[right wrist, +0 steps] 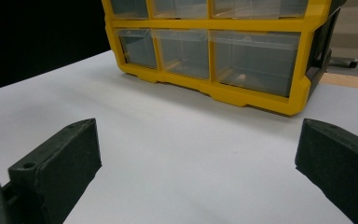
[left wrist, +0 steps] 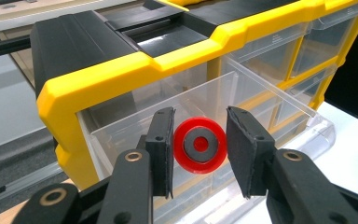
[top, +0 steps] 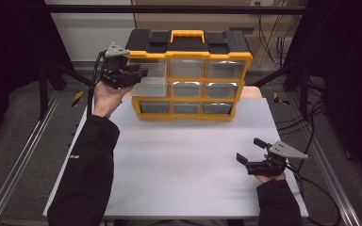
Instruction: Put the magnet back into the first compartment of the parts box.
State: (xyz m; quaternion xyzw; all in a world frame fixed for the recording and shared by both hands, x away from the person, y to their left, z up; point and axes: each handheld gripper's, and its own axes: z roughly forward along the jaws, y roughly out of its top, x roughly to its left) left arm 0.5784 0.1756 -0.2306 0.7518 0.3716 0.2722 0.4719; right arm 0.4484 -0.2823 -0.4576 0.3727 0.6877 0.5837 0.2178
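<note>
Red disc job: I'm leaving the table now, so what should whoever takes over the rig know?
Left hand-held gripper: shut on the red disc, held above the pulled-out top-left drawer of the yellow organizer.
Right hand-held gripper: open, holding nothing, low over the white table near its right edge.
Done: drawer open, disc picked up.
Left: probably release the disc into the drawer, then push it shut.

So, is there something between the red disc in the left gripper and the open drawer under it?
Nothing visible blocks it. The left gripper holds the red disc directly over the pulled-out clear drawer at the top left of the yellow organizer. The drawer's top is open and looks empty.
</note>
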